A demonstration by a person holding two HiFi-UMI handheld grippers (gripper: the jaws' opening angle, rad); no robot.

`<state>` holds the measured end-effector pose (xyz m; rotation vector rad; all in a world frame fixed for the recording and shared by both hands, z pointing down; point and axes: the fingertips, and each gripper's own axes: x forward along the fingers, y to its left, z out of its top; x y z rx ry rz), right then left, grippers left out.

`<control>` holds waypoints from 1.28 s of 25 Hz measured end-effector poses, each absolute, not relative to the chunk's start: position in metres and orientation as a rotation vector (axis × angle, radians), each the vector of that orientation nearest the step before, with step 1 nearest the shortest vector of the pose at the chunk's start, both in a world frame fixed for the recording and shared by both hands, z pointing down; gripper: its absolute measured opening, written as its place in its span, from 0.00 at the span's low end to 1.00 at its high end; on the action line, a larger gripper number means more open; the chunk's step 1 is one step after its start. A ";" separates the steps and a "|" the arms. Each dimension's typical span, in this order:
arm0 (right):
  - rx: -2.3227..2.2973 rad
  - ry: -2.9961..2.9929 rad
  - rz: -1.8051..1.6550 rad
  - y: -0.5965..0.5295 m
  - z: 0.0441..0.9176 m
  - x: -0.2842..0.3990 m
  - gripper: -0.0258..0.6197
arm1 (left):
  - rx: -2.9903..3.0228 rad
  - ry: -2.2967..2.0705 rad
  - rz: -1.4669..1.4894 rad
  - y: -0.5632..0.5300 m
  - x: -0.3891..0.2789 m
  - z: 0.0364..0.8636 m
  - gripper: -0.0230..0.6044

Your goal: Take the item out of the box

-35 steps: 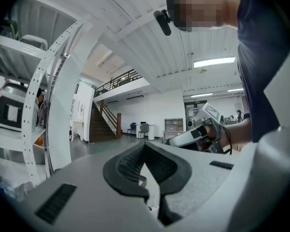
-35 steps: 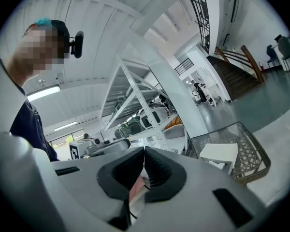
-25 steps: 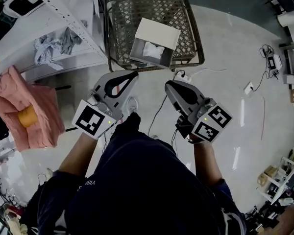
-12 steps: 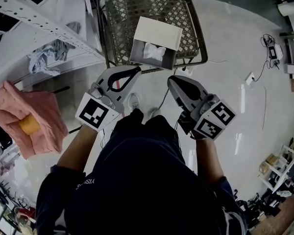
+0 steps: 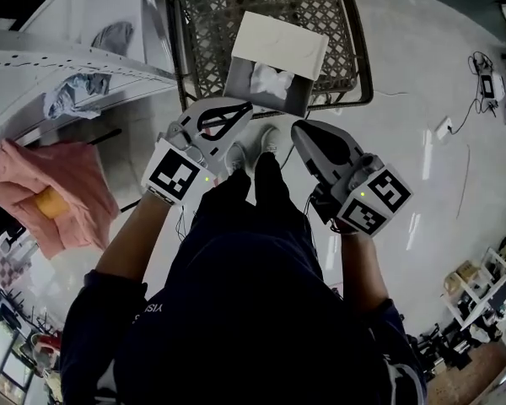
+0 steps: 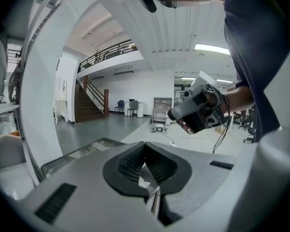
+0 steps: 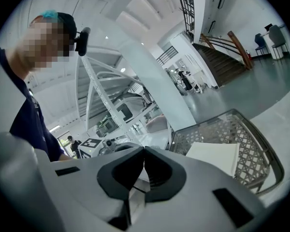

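Moved: the left gripper [image 5: 246,108] and the right gripper [image 5: 297,128] now sit closer to the wire basket [image 5: 360,66] than a second ago. The strip of floor that lay between jaw tips and basket rim has closed up.
Left arm: forearm stretched forward and low in front of the body. The gripper angles ahead and inward toward the other one, with its marker cube [image 5: 176,175] at the rear.
Left jaws: closed, pad against pad, with nothing between them.
Right arm: forearm forward, wrist bent a little inward. The gripper points ahead toward the basket, with its marker cube [image 5: 374,199] nearest the person.
Right jaws: closed together and empty.
Box [image 5: 280,42]: stands in the basket with its pale lid tipped back. It lies just ahead of both sets of jaws and touches neither.
Item [image 5: 268,80]: white and crumpled, lying inside the open box, just beyond the left jaws' tips.
Shoes [image 5: 236,154]: on the floor between the two grippers, behind the jaw tips.
Pink cloth [image 5: 63,171]: well off to the left of the left jaws.
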<state>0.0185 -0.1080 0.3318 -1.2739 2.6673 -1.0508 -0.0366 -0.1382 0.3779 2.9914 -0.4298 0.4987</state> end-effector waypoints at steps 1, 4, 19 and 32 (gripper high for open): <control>-1.266 2.672 -1.063 -0.113 0.338 0.020 0.08 | 2.964 -0.434 0.497 -0.142 -0.033 0.388 0.05; -1.231 2.692 -1.108 -0.123 0.357 0.026 0.08 | 2.905 -0.439 0.530 -0.154 -0.021 0.417 0.05; -1.153 2.666 -1.326 -0.148 0.445 0.078 0.08 | 2.909 -0.182 0.986 -0.184 0.040 0.561 0.09; -1.181 2.596 -1.418 -0.158 0.485 0.106 0.08 | 2.977 0.100 1.461 -0.189 0.055 0.633 0.14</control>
